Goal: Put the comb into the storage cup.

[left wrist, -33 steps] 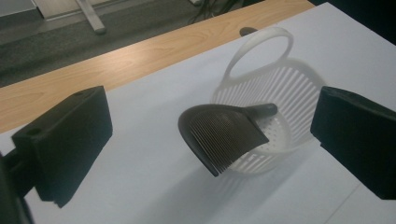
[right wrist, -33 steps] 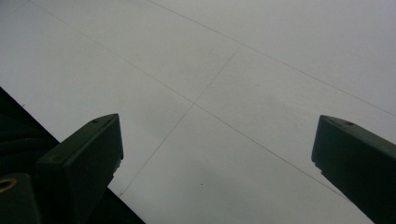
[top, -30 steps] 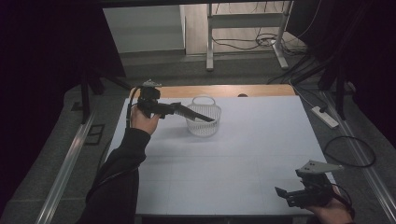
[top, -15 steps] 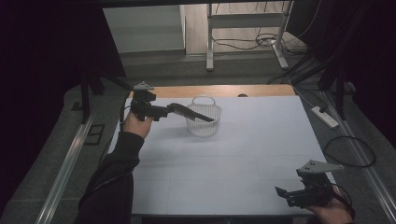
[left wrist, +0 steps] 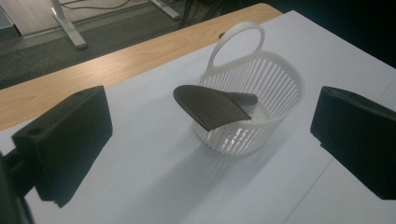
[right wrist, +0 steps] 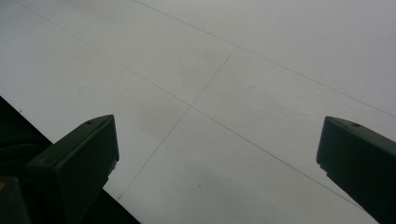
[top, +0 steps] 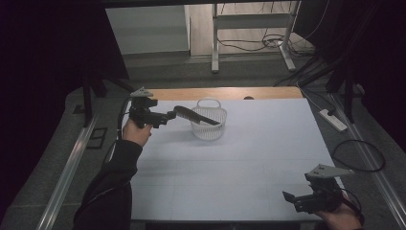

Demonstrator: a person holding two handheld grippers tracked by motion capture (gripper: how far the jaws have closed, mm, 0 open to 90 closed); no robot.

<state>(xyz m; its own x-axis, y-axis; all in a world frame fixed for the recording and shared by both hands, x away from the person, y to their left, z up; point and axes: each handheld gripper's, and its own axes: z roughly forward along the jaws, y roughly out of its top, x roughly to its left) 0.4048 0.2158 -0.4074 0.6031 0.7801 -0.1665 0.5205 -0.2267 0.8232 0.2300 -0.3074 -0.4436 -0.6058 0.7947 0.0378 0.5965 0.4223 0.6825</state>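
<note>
Both tongs stand open. A second ago the left gripper [top: 168, 116] held the comb [left wrist: 212, 106] over the basket [left wrist: 261, 100]; now its jaws are spread and drawn back, and the comb lies propped on the near rim, handle end inside, toothed end jutting out. The drop looks done, though the perch seems shaky. Far off, the right gripper [top: 293, 201] idles near the table [top: 230, 177] edge.
</note>
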